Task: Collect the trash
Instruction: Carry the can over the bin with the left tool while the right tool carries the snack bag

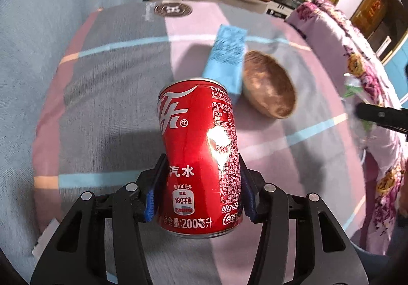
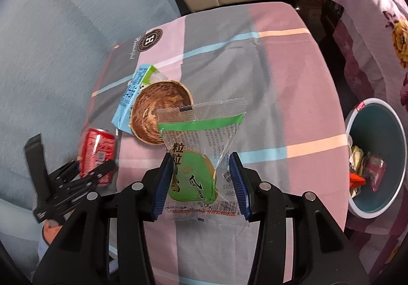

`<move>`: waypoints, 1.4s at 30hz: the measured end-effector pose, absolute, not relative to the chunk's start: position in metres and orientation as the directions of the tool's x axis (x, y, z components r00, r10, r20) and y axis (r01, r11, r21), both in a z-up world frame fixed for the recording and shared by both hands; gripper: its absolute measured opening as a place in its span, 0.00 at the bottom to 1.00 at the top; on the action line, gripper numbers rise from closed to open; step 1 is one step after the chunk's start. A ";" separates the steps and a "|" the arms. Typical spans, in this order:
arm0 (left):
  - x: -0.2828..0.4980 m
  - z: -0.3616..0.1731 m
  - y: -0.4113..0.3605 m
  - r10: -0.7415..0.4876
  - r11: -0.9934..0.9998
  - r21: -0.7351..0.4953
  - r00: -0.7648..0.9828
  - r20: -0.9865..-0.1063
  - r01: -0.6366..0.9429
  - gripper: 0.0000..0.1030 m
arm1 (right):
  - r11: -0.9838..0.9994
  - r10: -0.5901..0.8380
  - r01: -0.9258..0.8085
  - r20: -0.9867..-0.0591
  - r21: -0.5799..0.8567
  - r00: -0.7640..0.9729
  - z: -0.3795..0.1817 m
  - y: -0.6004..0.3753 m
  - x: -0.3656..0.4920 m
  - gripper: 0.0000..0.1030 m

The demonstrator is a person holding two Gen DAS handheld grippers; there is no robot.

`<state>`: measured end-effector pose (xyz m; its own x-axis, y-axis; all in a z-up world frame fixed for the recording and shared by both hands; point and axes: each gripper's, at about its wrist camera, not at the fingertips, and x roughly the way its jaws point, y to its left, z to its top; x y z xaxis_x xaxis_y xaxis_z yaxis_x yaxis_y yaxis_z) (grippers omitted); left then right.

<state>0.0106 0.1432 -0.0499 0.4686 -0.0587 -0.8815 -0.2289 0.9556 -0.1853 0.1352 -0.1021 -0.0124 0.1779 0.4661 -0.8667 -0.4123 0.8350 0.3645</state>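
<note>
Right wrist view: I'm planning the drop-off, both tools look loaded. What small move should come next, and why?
Probably carry the right tool toward the bin at the table's right edge. It already grips the green snack packet, and the bin stands open with trash inside. The left tool, gripping the red can, could follow after.

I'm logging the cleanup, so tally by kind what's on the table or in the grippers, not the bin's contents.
Soda cans: 1, red can in the left gripper
Snack packets: 1, green packet in the right gripper
Cartons: 1, blue carton
Bowls: 1, brown bowl
Total: 4
</note>
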 end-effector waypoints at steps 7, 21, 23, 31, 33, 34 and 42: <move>0.013 -0.018 0.106 -0.088 0.971 -0.188 0.517 -0.852 -0.145 0.51 | 0.833 0.487 -0.395 -0.852 0.388 0.190 -0.012 -0.123 0.135 0.42; 0.085 -0.001 -0.017 -0.178 0.984 -0.143 0.508 -0.843 0.107 0.51 | 0.863 0.501 -0.263 -0.801 0.432 0.328 0.002 -0.224 0.144 0.42; 0.097 -0.003 -0.038 -0.202 0.978 -0.147 0.495 -0.845 0.149 0.51 | 0.869 0.493 -0.231 -0.797 0.437 0.349 0.001 -0.245 0.147 0.42; 0.134 -0.011 -0.119 -0.273 0.946 -0.155 0.438 -0.857 0.286 0.51 | 0.896 0.428 -0.095 -0.787 0.434 0.444 0.001 -0.328 0.149 0.42; 0.140 -0.013 -0.135 -0.283 0.938 -0.155 0.426 -0.859 0.311 0.51 | 0.897 0.418 -0.073 -0.785 0.436 0.456 0.000 -0.341 0.149 0.42; 0.144 -0.015 -0.145 -0.289 0.933 -0.154 0.420 -0.860 0.326 0.51 | 0.898 0.411 -0.055 -0.785 0.437 0.463 -0.001 -0.351 0.149 0.42; 0.167 -0.032 -0.196 -0.312 0.908 -0.161 0.367 -0.877 0.387 0.51 | 0.895 0.382 0.028 -0.799 0.445 0.465 -0.018 -0.398 0.160 0.42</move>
<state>0.1670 -0.1962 -0.0323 0.3667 -0.3117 -0.8766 0.3870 0.9079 -0.1609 0.1596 -0.3984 -0.0178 0.4646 0.3820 -0.7989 0.0283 0.8953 0.4445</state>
